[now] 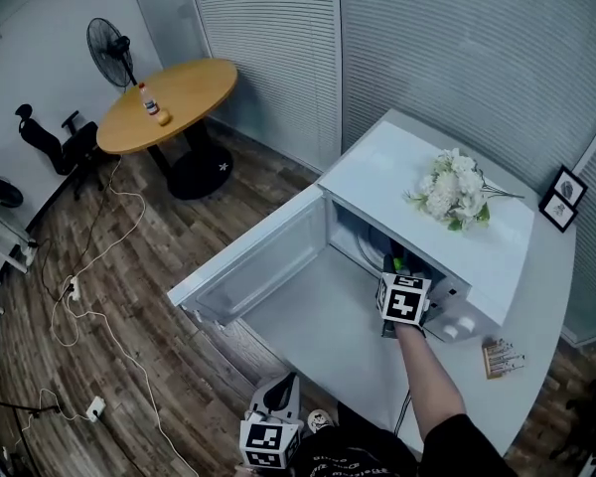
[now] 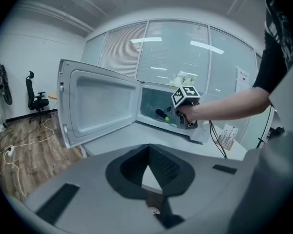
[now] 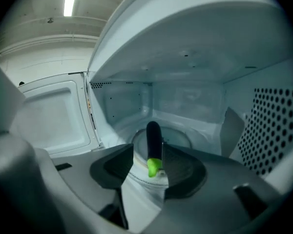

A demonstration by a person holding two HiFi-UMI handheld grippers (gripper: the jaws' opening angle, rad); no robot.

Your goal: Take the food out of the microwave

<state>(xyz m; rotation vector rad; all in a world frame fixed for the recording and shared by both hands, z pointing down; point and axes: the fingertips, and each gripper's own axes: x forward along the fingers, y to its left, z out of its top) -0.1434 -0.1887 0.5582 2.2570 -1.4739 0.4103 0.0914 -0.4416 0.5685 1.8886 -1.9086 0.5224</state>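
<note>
The white microwave (image 1: 397, 182) stands on the counter with its door (image 1: 253, 256) swung wide to the left. On the glass turntable (image 3: 178, 138) lies a dark eggplant (image 3: 153, 140) with a green stem end, also seen as the eggplant (image 2: 161, 114) in the left gripper view. My right gripper (image 3: 147, 151) reaches into the cavity, open, the stem end between its jaw tips and close to the right one; no pad visibly presses it. In the head view the right gripper (image 1: 392, 266) is at the cavity mouth. My left gripper (image 1: 284, 384) hangs low near the counter's front, shut and empty.
White flowers (image 1: 452, 189) lie on top of the microwave. Picture frames (image 1: 563, 197) and a printed card (image 1: 502, 358) sit on the white counter (image 1: 318, 336). A round wooden table (image 1: 169, 102), a fan (image 1: 109, 53) and cables on the floor are to the left.
</note>
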